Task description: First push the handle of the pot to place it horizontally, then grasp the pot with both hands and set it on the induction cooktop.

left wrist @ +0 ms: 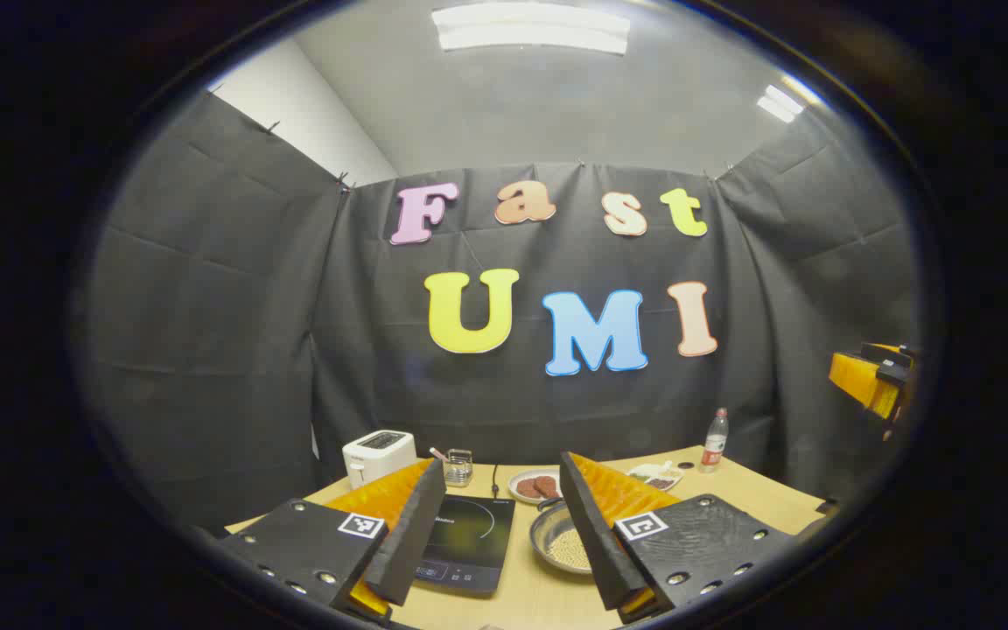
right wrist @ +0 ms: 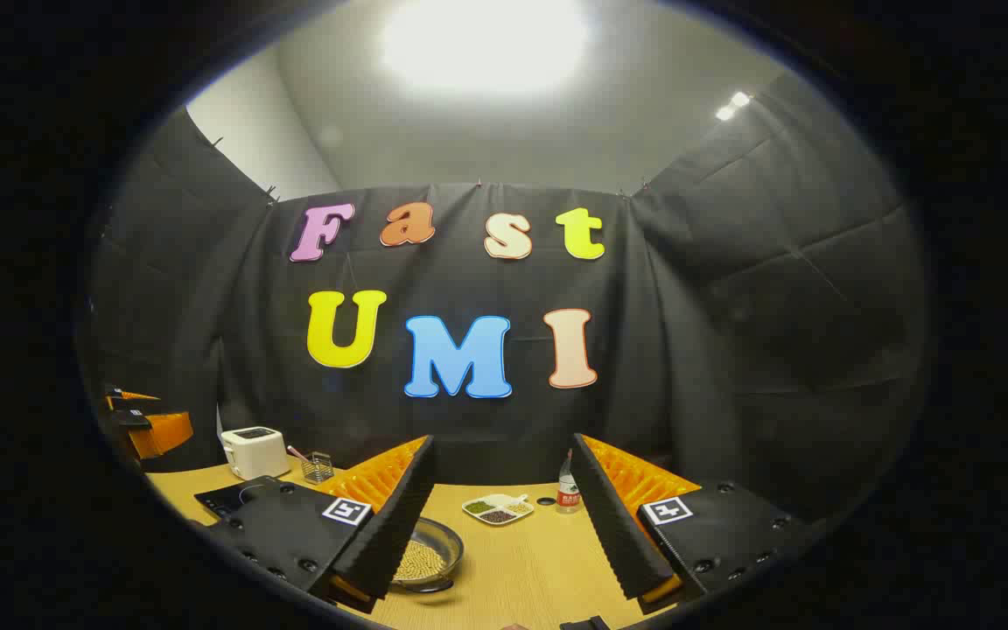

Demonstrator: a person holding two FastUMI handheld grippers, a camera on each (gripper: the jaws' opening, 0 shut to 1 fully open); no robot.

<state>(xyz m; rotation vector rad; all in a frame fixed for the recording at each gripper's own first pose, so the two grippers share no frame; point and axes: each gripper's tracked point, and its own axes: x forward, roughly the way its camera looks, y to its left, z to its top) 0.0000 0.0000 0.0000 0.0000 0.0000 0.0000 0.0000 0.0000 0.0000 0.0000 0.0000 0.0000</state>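
In the left gripper view, the left gripper (left wrist: 504,525) is held above the near edge of the wooden table (left wrist: 548,599) with its fingers spread wide apart and nothing between them. Seen through the gap, just ahead of the left finger, lies the black induction cooktop (left wrist: 469,541), flat on the table. To the right of it, partly hidden behind the right finger, sits the pot (left wrist: 561,542), a shallow metal pan holding small pale grains; its dark handle (left wrist: 548,503) points away from the gripper toward the back of the table. Pot and cooktop are close together but apart. Beyond the pot is a small plate (left wrist: 535,484) with two dark round pieces on it. Farther back and to the left stand a white toaster (left wrist: 378,455) and a small wire basket (left wrist: 458,468); to the right a divided white dish (left wrist: 657,477) and a plastic bottle (left wrist: 713,440) with a red label. At the far right edge the other gripper is in sight, raised well above the table.

In the right gripper view, the right gripper (right wrist: 504,534) also hangs above the table with its fingers set wide apart, holding nothing. The pot (right wrist: 430,551) lies just ahead beside its left finger, partly covered by that finger. The cooktop (right wrist: 224,499) lies farther left, mostly behind the gripper body. The divided dish (right wrist: 497,509) and bottle (right wrist: 567,494) are ahead between the fingers.
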